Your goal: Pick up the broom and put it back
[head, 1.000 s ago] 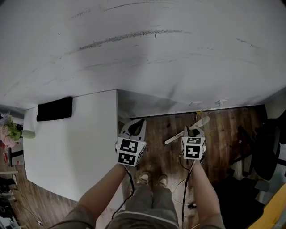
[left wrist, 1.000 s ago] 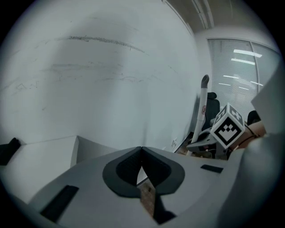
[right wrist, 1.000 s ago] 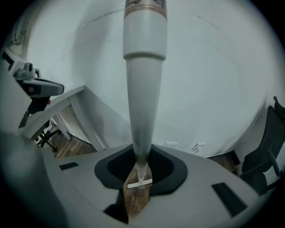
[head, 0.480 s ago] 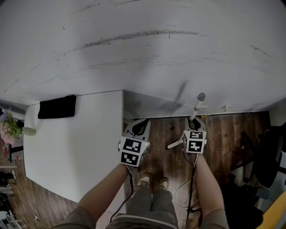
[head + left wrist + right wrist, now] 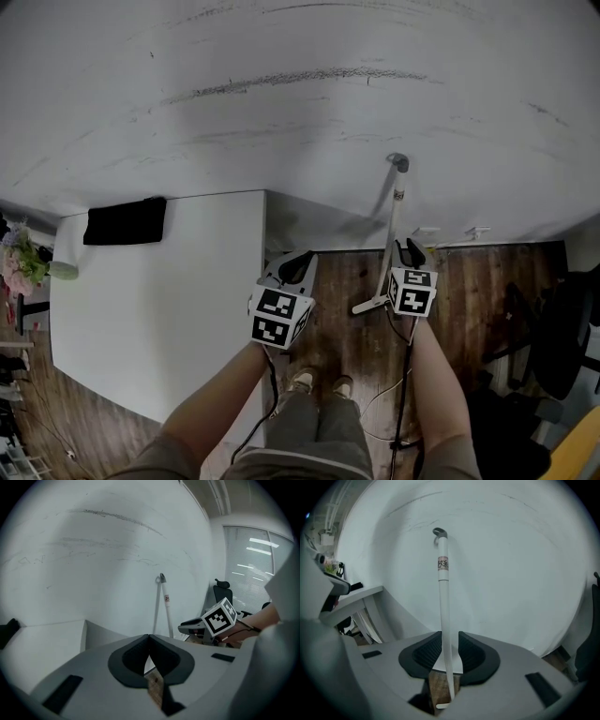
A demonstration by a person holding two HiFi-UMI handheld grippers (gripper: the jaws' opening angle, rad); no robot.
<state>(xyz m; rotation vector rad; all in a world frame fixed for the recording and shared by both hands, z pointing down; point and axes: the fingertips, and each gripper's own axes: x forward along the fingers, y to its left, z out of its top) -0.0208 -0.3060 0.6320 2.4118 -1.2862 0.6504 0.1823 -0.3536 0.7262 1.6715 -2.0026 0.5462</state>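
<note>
The broom (image 5: 397,217) stands nearly upright with its white handle against the white wall, a grey hook cap on top and its head low by the wooden floor (image 5: 367,304). My right gripper (image 5: 404,251) is around the lower handle. In the right gripper view the handle (image 5: 442,588) runs up between the jaws (image 5: 446,645), which are opening, with a gap showing beside it. My left gripper (image 5: 296,264) hovers to the left, apart from the broom, its jaws (image 5: 149,639) shut on nothing. The left gripper view shows the broom (image 5: 165,605) leaning on the wall.
A white table (image 5: 159,309) fills the left, with a black item (image 5: 125,220) at its far edge and flowers (image 5: 19,267) at its left end. A dark office chair (image 5: 562,319) stands at the right. A cable (image 5: 403,394) trails down behind the right gripper, near the person's feet (image 5: 319,380).
The broom handle has swung up from a low slant to nearly upright against the wall, and my right gripper moved towards the wall with it. The left gripper stayed put.
</note>
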